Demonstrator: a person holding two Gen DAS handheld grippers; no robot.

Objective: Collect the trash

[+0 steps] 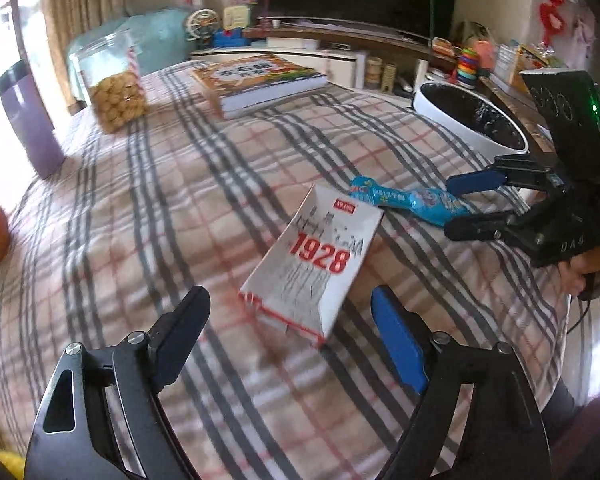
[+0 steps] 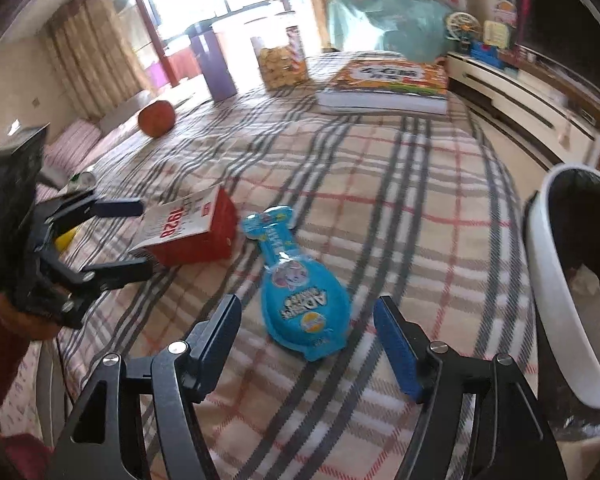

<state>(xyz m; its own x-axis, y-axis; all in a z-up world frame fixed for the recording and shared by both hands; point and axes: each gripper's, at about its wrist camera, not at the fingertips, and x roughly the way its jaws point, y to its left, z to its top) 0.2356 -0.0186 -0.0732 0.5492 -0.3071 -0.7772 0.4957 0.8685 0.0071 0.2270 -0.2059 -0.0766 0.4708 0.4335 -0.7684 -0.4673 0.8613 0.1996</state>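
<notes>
Lying flat on the plaid tabletop (image 2: 400, 208), the blue snack wrapper (image 2: 304, 304) is framed by the wide, empty right gripper (image 2: 308, 344), apparently lined up for a pinch. Just left of the wrapper, the 1928 carton (image 1: 316, 260) is approached by the wide-spread left gripper (image 1: 288, 336). Right of the wrapper, the white bin (image 2: 556, 280) is kept near, presumably for drops.

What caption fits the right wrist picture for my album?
Open right tool poised over a blue snack wrapper on the plaid tablecloth, white bin alongside.
</notes>
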